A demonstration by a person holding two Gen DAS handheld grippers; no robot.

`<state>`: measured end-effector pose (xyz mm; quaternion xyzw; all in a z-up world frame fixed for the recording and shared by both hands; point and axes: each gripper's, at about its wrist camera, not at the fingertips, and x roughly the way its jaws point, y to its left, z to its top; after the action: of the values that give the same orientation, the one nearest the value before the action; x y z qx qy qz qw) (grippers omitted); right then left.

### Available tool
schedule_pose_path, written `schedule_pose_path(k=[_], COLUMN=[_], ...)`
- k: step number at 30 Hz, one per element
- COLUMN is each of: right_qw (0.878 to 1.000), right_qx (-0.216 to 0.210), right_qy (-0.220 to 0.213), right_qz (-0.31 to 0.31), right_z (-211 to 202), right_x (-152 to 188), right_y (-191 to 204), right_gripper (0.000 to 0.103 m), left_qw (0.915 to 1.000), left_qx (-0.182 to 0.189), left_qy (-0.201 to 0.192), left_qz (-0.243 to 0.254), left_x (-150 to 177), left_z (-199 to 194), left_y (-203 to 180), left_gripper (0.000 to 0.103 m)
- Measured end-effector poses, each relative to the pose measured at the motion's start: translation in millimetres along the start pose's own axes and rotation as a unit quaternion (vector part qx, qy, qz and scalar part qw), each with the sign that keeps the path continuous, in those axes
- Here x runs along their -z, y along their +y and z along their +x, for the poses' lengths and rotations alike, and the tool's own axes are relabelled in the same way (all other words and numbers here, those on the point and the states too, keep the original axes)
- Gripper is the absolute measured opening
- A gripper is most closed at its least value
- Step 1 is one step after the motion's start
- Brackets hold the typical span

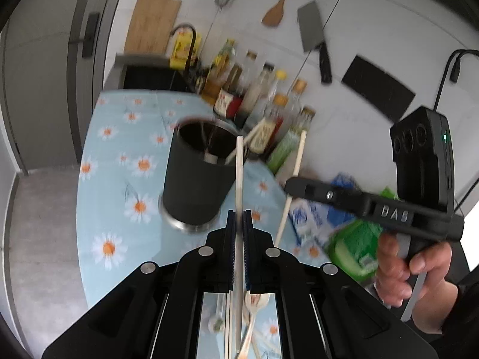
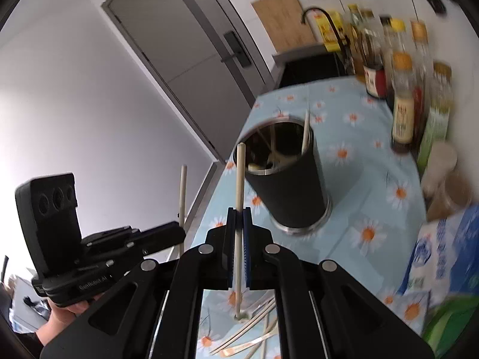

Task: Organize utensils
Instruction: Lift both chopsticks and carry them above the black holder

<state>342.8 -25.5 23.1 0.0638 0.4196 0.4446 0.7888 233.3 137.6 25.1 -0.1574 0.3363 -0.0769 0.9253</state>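
Two sets of black tongs are held over a surface (image 1: 98,155) covered in a pale blue cloth printed with white daisies. The left tongs (image 1: 239,218) are clenched on a thin, pale wooden chopstick (image 1: 239,179), which stands upright at the centre of the left wrist view, gripped part-way along its length. The right tongs (image 2: 239,215) are clenched on a second pale chopstick (image 2: 240,176) the same way, at the centre of the right wrist view.

Each stick looks light, stiff and smooth, so it could swivel or slip between the pads; a hold nearer the middle, as here, seems steadier than one at the tip.

The tall, dark cylindrical utensil holder with a metal rim and base (image 1: 197,176) stands just behind the sticks, upper centre. It already holds a few pale utensils leaning against its wall, which narrow the opening. It looks tall enough to tip if knocked.

Glass sauce and oil bottles (image 1: 263,98) crowd the upper right, close beside the holder. Blue and green packets (image 1: 338,227) lie at the right. More loose pale cutlery (image 2: 254,329) lies on the cloth at the bottom of the frame. Blur softens much of the detail.
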Motion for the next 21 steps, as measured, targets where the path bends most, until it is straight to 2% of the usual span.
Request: schedule_pose_path(k=[2,9,17,21], right_qw=[1.0,0.998,0.992,0.988], right_qx=[-0.004,0.011,0.026,0.031], right_qy=[-0.014,-0.064,-0.116,-0.143], right_qz=[-0.008,-0.024,-0.038,-0.045], right_z=[-4.5,-13.0,-20.0,-22.6], right_x=[-8.7,-35.7,-76.5,-98.1], right_y=[-0.1,5.1,10.6,15.5], right_gripper=[0.006,0.006,0.006,0.006], left_qw=[0.9994,0.9946,0.9829,0.973], left_qx=[0.001,0.008,-0.002,0.001], left_qy=[-0.03,-0.103,-0.179,-0.225], left_qz=[0.016,0.008,0.042,0.054], left_x=[-9.6,-46.8,-84.4,-98.1], left_z=[-2.0,-0.7,0.5,-3.3], left_y=[-6.5,-9.6,-10.4,-8.1], left_gripper=[0.004,0.004,0.004,0.004])
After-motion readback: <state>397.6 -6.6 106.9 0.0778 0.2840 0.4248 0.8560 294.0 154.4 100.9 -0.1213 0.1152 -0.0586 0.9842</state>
